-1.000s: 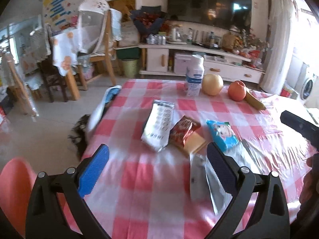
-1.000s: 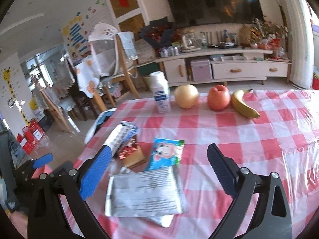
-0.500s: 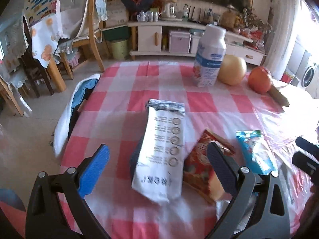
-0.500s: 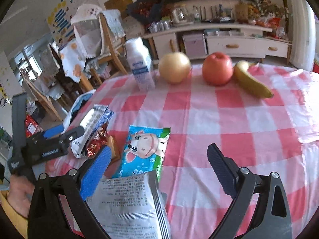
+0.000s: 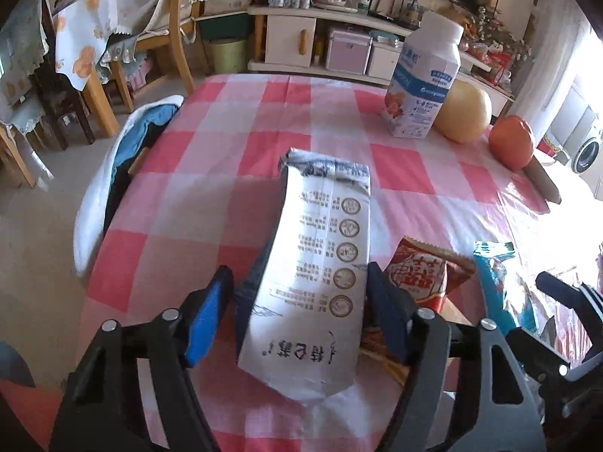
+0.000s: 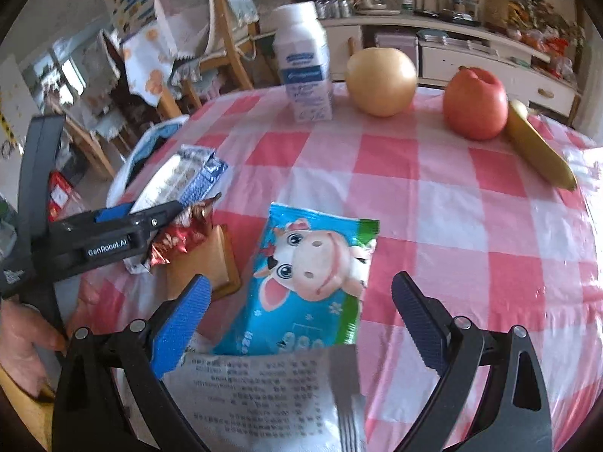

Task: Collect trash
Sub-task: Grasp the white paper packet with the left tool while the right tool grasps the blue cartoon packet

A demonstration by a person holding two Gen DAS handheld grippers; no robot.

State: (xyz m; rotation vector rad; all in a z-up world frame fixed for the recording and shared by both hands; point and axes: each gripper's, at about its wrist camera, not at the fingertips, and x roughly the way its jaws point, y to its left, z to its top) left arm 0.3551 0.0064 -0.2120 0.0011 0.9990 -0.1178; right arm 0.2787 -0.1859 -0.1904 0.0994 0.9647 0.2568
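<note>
A white snack bag printed with round badges lies lengthwise between the fingers of my left gripper. Both pads press in against its sides, so the gripper is shut on it. From the right wrist view the same bag sticks out past the left gripper. A red foil wrapper sits just right of it, on a flat brown piece. My right gripper stands open over a blue cow-print packet. A grey printed bag lies at its near end.
On the far side of the checked tablecloth stand a milk bottle, a pear, an apple and a banana. A chair draped with a blue-white jacket stands at the table's left edge. A hand holds the left gripper.
The left gripper moved forward over the white bag and its fingers narrowed onto it. The right gripper advanced and dropped toward the cow-print packet, staying open.
</note>
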